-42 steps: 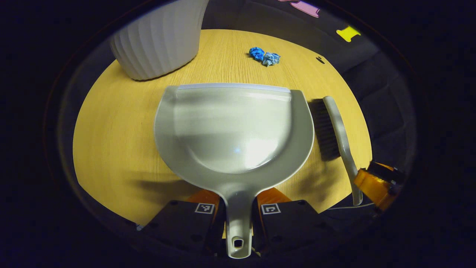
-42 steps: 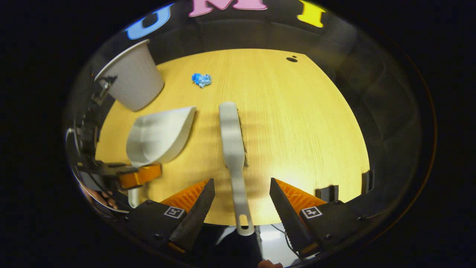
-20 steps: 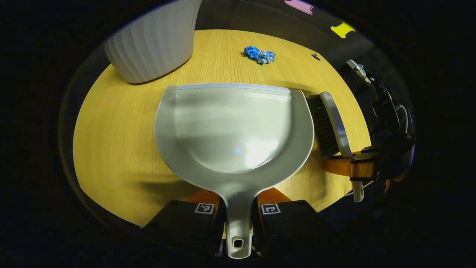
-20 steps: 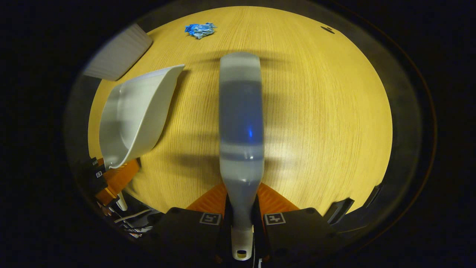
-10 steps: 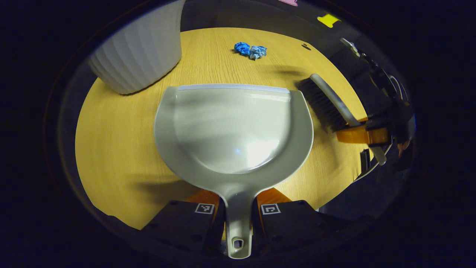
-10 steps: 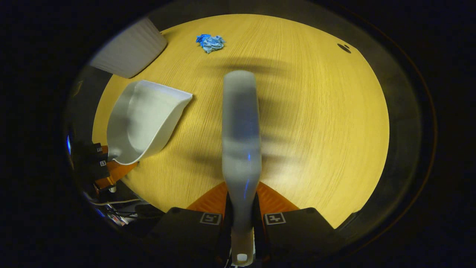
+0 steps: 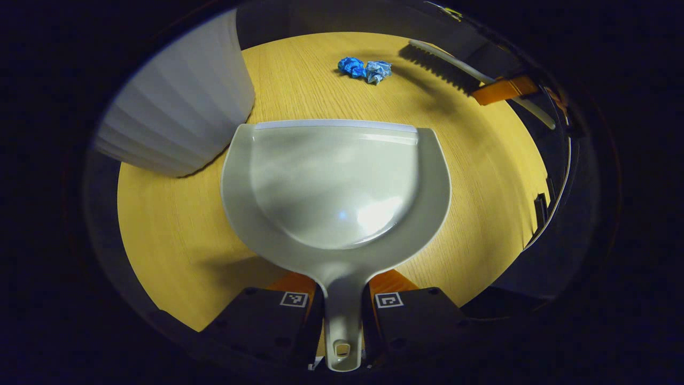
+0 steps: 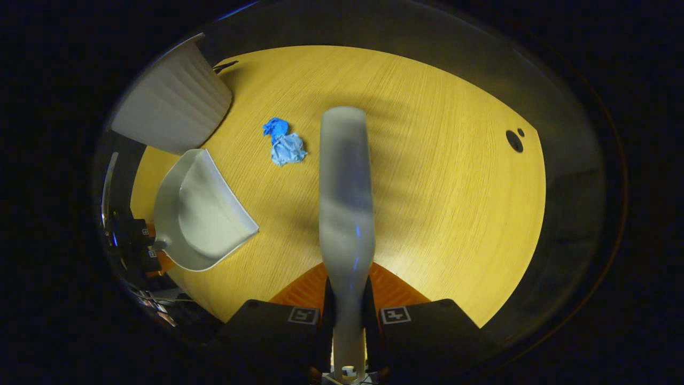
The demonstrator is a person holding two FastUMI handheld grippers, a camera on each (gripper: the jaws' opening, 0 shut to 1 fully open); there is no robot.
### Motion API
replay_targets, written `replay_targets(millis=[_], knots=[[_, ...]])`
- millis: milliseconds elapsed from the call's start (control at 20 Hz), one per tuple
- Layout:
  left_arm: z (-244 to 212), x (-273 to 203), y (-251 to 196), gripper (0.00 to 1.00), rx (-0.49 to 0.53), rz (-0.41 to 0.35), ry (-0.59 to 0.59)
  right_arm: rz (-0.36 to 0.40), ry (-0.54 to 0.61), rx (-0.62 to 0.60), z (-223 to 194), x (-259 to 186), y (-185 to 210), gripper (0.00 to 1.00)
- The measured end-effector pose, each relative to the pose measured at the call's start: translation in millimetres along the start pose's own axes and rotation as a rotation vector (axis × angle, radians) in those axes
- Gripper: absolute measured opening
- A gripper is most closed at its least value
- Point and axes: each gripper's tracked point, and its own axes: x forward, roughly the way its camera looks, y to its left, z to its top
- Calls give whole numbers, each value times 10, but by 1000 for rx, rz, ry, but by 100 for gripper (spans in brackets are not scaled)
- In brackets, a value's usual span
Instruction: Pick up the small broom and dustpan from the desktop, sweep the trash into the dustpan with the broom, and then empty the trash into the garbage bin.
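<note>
My left gripper [image 7: 342, 302] is shut on the handle of the grey dustpan [image 7: 335, 182], whose open lip faces the crumpled blue paper trash [image 7: 364, 69] farther up the wooden table [image 7: 176, 235]. The right gripper [image 7: 502, 89] shows far off at the upper right, holding the small broom [image 7: 435, 60] with its dark bristles just right of the trash. In the right gripper view my right gripper [image 8: 347, 315] is shut on the broom [image 8: 345, 198] handle; the trash [image 8: 284, 144] lies just left of the broom head, and the dustpan [image 8: 197, 216] sits lower left.
A white ribbed garbage bin [image 7: 179, 115] stands at the upper left beside the dustpan, also the bin [image 8: 171, 109] in the right gripper view. Small dark holes [image 8: 514, 140] mark the table near its right edge. The table edge runs close behind both grippers.
The right gripper shut on the broom, lifted it and carried it forward to beside the blue trash. The left gripper with the dustpan shifted closer to the bin and the trash.
</note>
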Motion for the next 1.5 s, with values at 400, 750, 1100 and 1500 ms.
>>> replay_targets(millis=[400,750,1100,1500], knots=[[289,6,137,29,137,25,62,-12,63,-226,693,381,-97,28],[392,10,114,29,185,24,37,110,145,-445,535,290,389,28],[387,54,82,29,184,-49,-79,389,189,-395,44,24,624,28],[-208,-641,-148,30,171,-90,-133,317,-1,-191,208,3,-136,28]])
